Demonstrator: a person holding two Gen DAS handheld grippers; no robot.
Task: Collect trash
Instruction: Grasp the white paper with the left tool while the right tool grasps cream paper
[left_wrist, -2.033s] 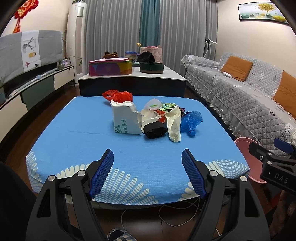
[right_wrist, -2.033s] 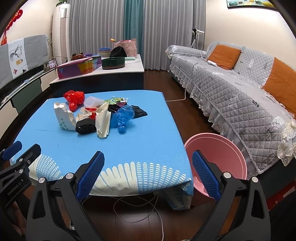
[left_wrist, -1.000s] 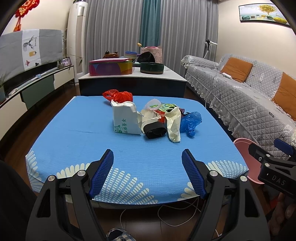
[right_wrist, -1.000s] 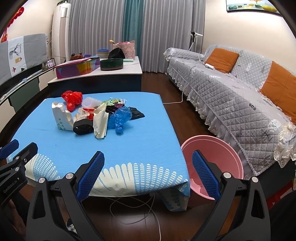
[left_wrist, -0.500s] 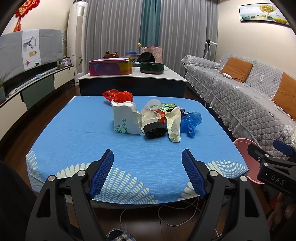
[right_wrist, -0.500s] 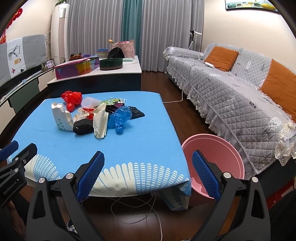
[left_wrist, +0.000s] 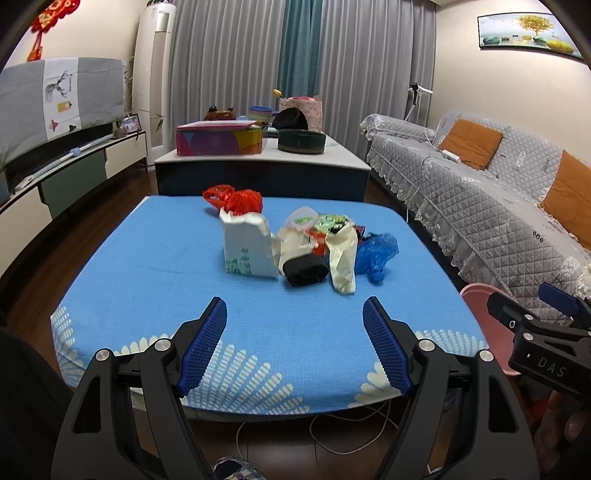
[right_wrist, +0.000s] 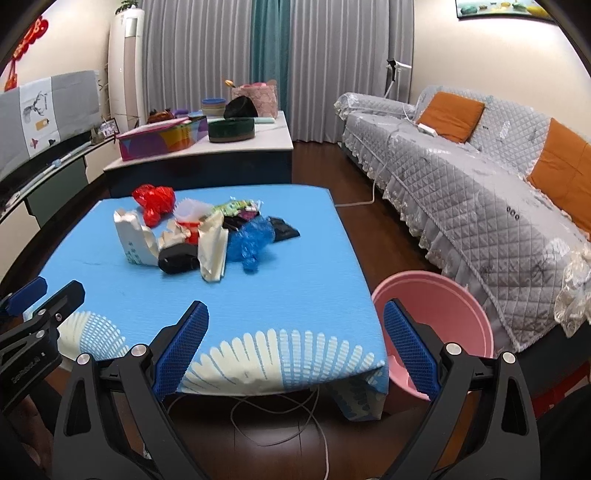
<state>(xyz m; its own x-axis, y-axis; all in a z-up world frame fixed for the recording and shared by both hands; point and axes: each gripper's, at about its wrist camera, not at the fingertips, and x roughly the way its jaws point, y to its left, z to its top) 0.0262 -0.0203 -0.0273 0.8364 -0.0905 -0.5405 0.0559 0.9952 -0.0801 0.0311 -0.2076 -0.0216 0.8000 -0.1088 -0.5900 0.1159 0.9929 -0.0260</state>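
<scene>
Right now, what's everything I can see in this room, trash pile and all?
table: one, blue cloth, centre.
red bag: one, far end of the pile.
paper carton: one, white, torn open, pile's left.
black roll: one, pile's front.
cream bag: one, beside the black roll.
blue bag: one, pile's right.
basin: one, pink, floor by table and sofa.
sofa: one, grey, orange cushions.
left claw: open, empty.
right claw: open, empty.

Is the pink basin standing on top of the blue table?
No, the pink basin sits on the floor beside the blue table, next to the sofa.
</scene>
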